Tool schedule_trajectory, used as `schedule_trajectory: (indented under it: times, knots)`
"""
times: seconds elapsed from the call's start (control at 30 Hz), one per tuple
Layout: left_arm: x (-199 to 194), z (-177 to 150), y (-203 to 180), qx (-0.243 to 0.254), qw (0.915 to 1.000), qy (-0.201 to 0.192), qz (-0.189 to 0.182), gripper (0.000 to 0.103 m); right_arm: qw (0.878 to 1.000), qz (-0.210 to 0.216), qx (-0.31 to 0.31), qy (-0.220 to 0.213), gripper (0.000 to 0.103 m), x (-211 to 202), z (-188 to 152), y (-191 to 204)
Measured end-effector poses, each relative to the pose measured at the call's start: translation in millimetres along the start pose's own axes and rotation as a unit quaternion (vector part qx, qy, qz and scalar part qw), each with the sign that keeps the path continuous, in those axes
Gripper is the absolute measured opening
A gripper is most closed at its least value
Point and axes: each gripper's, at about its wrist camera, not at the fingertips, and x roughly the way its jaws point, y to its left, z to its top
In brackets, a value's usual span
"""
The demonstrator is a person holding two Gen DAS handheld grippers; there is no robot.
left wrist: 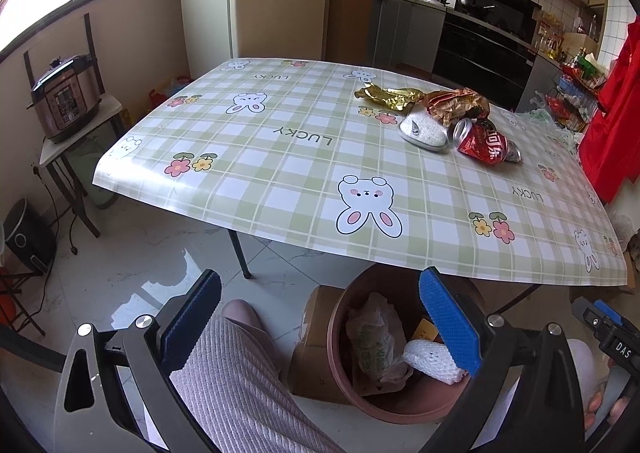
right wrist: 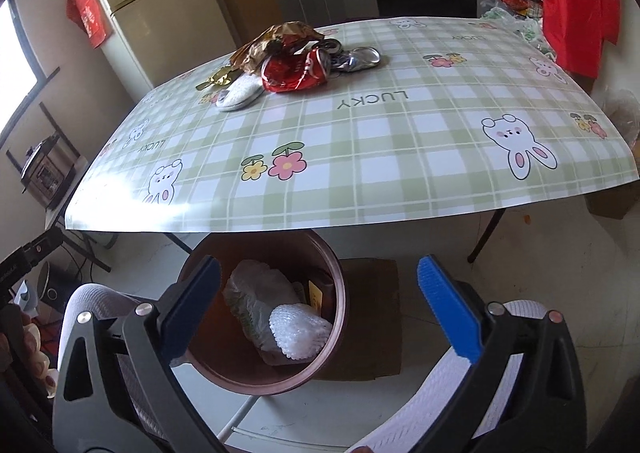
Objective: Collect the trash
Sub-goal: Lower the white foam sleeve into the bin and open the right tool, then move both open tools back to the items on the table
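Hanging wide, both tools, right tool (right wrist: 320, 317) over bin (right wrist: 340, 293), left view alone showing perhaps a knee (left wrist: 240, 317).

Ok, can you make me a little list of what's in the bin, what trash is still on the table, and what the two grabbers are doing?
bin: brown round bin on the floor, just under the near table edge
in the bin: white foam net, crumpled plastic bag
on the table: crushed red can, gold wrapper, brown wrapper, white slipper-like thing, all in one heap
table: green checked cloth with bunnies
left gripper: open, empty
right gripper: open, empty, above the bin
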Motion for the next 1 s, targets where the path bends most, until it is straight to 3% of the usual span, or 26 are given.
schedule_trajectory:
  times: [0.47,0.77,1.0]
  knots:
    - [16.0,12.4,-19.5,0.012,0.9999,0.007,-0.005,0.097,0.999,-0.020,0.036,-0.028,0.097,-4.1,23.4,-27.9]
    - [46.7,74.3,-35.1,-0.040,0.9986,0.004,-0.035,0.097,0.995,-0.030,0.083,-0.057,0.097,3.1,68.0,-59.1]
    - [90.7,124.2,-66.5,-0.024,0.9991,0.000,-0.036,0.097,0.993,-0.043,0.100,-0.054,0.097,24.2,94.8,-77.5]
